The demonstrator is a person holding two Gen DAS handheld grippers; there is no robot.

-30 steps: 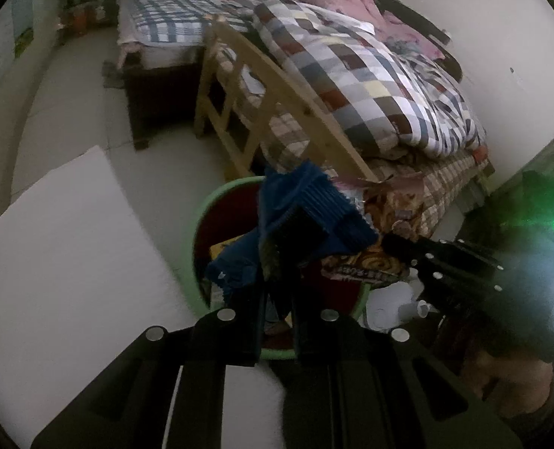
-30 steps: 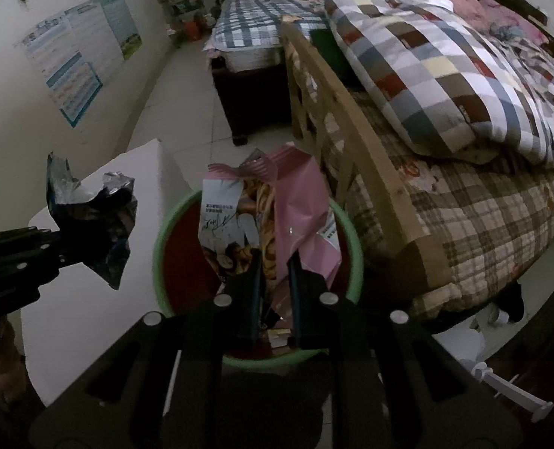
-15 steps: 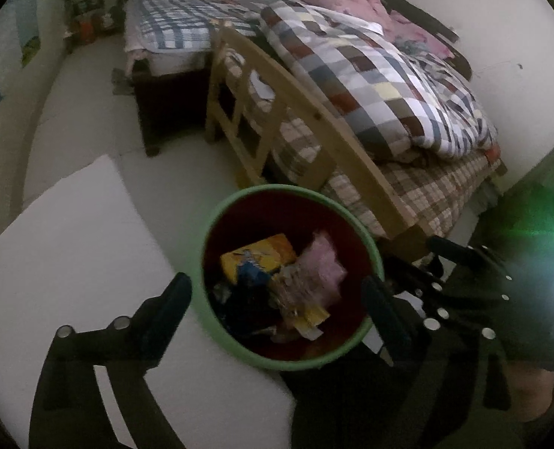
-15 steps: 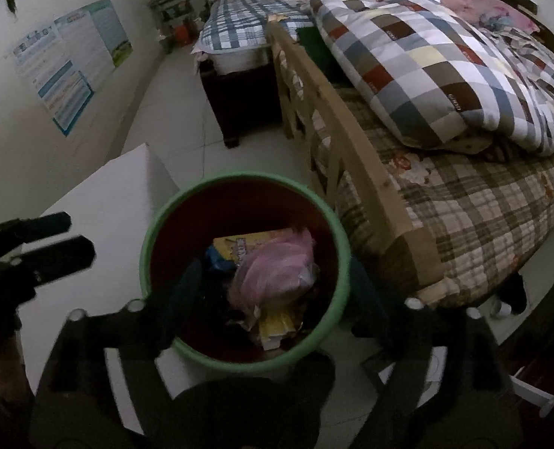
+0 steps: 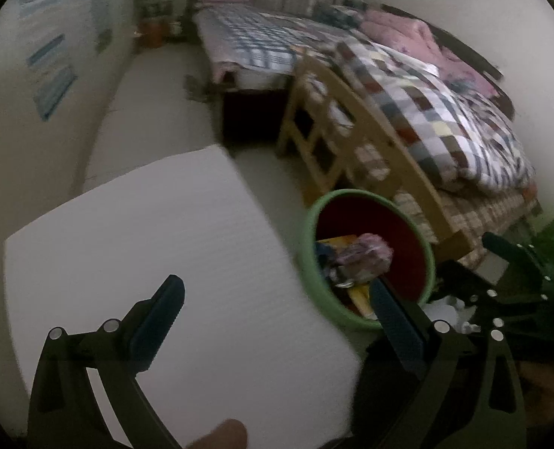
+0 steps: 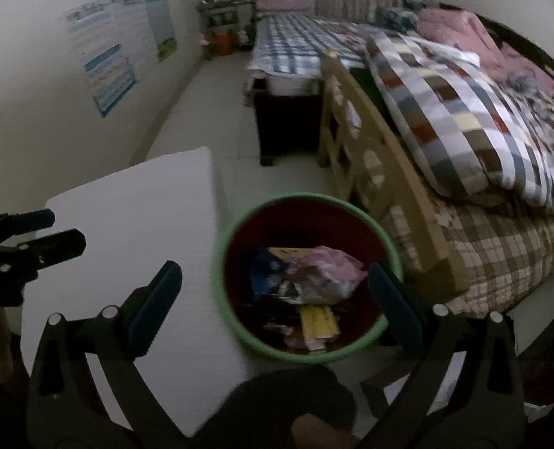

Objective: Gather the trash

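A green-rimmed bin point(image 6: 307, 199) with a dark red inside stands on the floor beside the bed. In it lie a pink wrapper point(image 6: 325, 269), a blue wrapper point(image 6: 262, 267) and a yellow packet point(image 6: 318, 321). My right gripper point(image 6: 274, 271) hovers above the bin, its jaws opening wide with nothing held between them. My left gripper point(image 5: 275, 286) hangs over the white board's right edge, just left of the bin point(image 5: 310, 262), jaws also opening and empty. Each gripper shows in the other's view: the right gripper point(image 5: 477, 258) past the bin, the left gripper point(image 6: 48, 230) over the board.
A large white board point(image 6: 127, 243) lies flat to the left of the bin. A wooden bed rail point(image 6: 370, 172) and a bed with a checked quilt point(image 6: 464, 112) close off the right. A dark bedside cabinet point(image 6: 284, 127) stands behind, with pale floor running back along the wall.
Both grippers went from shut to wide open; the blue wrapper and the pink wrapper dropped into the bin. Both hands rose, and the left one swung left over the white board.
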